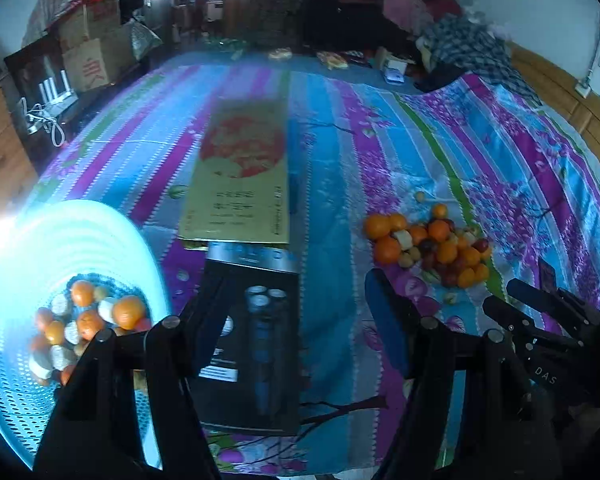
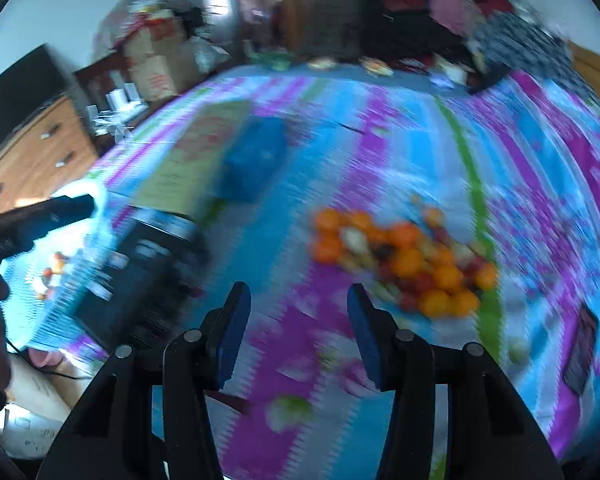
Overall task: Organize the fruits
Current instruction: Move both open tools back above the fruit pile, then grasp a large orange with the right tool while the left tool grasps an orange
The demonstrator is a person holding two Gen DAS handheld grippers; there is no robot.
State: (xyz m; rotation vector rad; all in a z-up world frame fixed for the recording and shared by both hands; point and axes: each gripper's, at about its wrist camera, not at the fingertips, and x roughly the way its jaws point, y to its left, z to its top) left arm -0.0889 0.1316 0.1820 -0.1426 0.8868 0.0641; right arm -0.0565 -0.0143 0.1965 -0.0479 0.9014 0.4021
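Observation:
A loose pile of oranges and small red and pale fruit (image 1: 432, 248) (image 2: 404, 260) lies on the striped bedspread. At the left stands a light blue perforated basket (image 1: 60, 236) (image 2: 28, 312) holding several oranges and pale fruit (image 1: 84, 320). My left gripper (image 1: 296, 292) hangs open over a black box, to the right of the basket, with nothing between its pads. My right gripper (image 2: 298, 304) is open and empty above the bedspread, down-left of the pile; the left wrist view shows it (image 1: 500, 296) just below the pile. The right wrist view is motion-blurred.
A black box (image 1: 256, 344) (image 2: 140, 272) and a flat yellow carton (image 1: 240, 176) lie mid-bed. A blue object (image 2: 256, 160) sits near the carton. A dark phone-like slab (image 2: 580, 352) lies right of the pile. Clothes are heaped at the far right, cardboard boxes and a wooden dresser at the left.

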